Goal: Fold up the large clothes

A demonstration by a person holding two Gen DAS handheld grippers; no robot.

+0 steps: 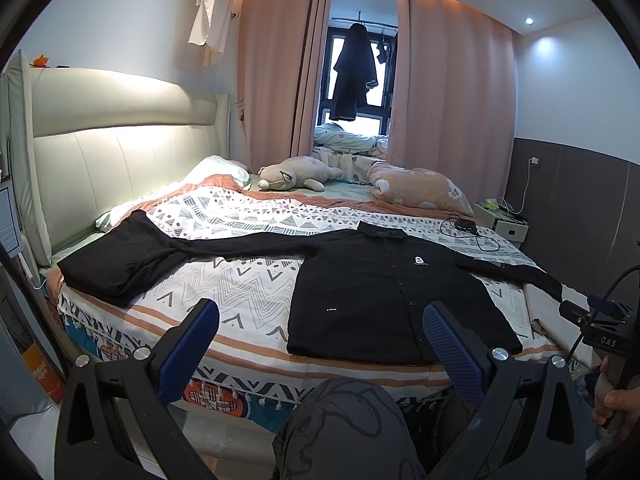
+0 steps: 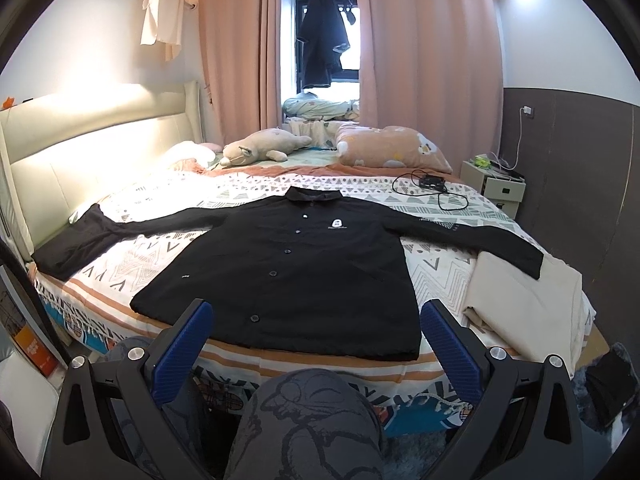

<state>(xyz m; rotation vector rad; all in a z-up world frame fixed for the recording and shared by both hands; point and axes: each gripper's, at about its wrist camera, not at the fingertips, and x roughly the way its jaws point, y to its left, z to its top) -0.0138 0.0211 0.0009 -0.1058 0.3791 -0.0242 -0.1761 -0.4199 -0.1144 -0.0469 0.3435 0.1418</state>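
A black button-up shirt (image 2: 296, 264) lies face up and spread flat on the patterned bedspread (image 2: 256, 188), collar toward the pillows, hem at the near edge, its 2 long sleeves stretched out to either side. The left gripper (image 1: 320, 344) and the right gripper (image 2: 316, 340) both hover short of the bed with fingers spread wide, holding nothing. The fabric looks soft, light and limp, so it will likely sag and wrinkle when lifted by 1 point; pinching a cuff (image 2: 532, 262) or a shoulder seam and dragging it across the chest seems safest. A folded beige cloth (image 2: 520, 300) lies partly under the right-hand cuff.
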